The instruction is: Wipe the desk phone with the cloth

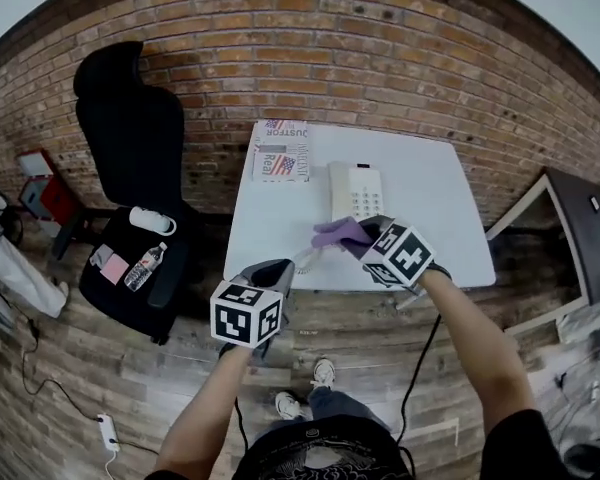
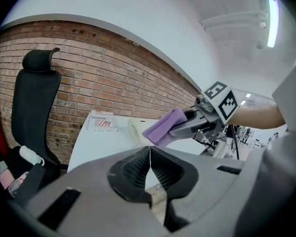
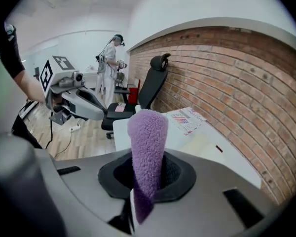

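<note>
A cream desk phone (image 1: 355,190) lies flat on the white table (image 1: 435,203), handset along its left side. My right gripper (image 1: 368,233) hovers just in front of the phone, shut on a folded purple cloth (image 1: 340,233) that sticks out of the jaws to the left. From the right gripper view the cloth (image 3: 148,149) stands up between the pads and hides most of the phone (image 3: 203,143). My left gripper (image 1: 280,271) hangs at the table's front left edge, shut and holding nothing. Its own view shows the cloth (image 2: 163,127) above the phone (image 2: 135,130).
A printed flat box (image 1: 281,151) lies at the table's back left corner against the brick wall. A black office chair (image 1: 130,148) stands left of the table with a bottle and small items on its seat. A dark desk (image 1: 580,228) is at the right. A person (image 3: 111,58) stands far off.
</note>
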Tool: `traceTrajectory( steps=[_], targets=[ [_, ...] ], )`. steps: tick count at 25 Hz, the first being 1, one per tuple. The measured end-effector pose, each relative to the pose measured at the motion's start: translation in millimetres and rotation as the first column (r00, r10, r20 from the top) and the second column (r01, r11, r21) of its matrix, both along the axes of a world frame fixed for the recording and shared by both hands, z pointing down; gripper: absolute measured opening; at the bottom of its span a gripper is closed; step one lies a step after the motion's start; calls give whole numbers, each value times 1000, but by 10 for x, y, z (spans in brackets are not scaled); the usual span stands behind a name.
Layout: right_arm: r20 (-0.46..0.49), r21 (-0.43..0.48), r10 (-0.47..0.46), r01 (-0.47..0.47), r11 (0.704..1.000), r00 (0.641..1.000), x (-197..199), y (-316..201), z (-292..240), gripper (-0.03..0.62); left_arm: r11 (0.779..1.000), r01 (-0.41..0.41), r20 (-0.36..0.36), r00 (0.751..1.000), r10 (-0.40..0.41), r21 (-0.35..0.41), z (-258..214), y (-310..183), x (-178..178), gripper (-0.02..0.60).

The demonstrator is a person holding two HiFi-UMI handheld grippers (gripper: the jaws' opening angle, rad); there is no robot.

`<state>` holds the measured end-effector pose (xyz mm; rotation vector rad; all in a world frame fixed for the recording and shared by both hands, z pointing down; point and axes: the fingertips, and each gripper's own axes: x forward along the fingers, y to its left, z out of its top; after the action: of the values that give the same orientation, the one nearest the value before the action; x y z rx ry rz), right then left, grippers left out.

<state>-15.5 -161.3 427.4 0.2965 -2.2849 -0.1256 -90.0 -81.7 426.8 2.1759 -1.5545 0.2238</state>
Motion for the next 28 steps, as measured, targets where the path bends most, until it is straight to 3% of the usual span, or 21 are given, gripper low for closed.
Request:
traceTrajectory(
  steps=[8, 18, 25, 28],
  targets=[
    [159, 43, 192, -201, 979, 968, 705, 129, -542, 44, 998, -52, 43, 998, 51, 32, -185, -136, 330, 9],
    [380, 19, 385, -423, 906, 841, 1605, 209, -897, 44, 992, -60, 124, 991, 46, 109, -545, -189, 705, 8],
    [507, -49, 441, -486, 873, 741, 2065, 190, -1050, 43, 992, -15, 153, 988, -4, 123, -650, -219, 1048, 8],
    [525, -65, 443, -484, 872, 727, 2150, 159, -1052, 43, 993, 11, 152, 988, -29, 120, -654, -212, 1120, 8]
  ],
)
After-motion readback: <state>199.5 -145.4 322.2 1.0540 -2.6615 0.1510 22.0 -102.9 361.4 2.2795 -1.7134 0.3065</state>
